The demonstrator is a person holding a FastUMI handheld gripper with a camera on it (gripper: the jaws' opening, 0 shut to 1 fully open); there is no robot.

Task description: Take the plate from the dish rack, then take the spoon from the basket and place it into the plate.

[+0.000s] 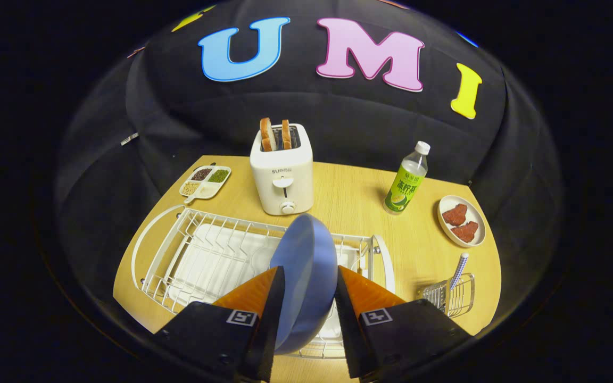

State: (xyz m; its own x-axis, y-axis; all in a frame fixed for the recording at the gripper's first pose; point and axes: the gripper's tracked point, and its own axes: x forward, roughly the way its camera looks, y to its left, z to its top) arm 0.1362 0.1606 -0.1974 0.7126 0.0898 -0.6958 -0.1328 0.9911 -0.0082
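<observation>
The tabletop (349, 197) is light wood with a rounded far edge, set against a black cloth wall.

A white wire dish rack (205, 255) on a white drip tray lies just ahead of the gripper (309, 284). Beyond the rack stands a white toaster (282, 173) with two slices of bread (275, 134) upright in its slots. Left of the toaster sits a divided white dish (205, 181) holding dark, green and pale grains in separate compartments. Right of the toaster stands a capped bottle (406, 181) with a green label, and further right an oval white dish (462, 221) carries two reddish pieces.

A small wire basket (447, 297) stands to the right of the rack, apart from it. The spoon (459, 270) stands in it, leaning slightly, handle end up.

The blue plate (306, 266) is held on edge between the two fingers, over the rack's right portion. Its long axis runs away from the gripper and upward, with its concave face turned left. Both fingers press against it, one on each face, pinching the plate near its lower rim.
</observation>
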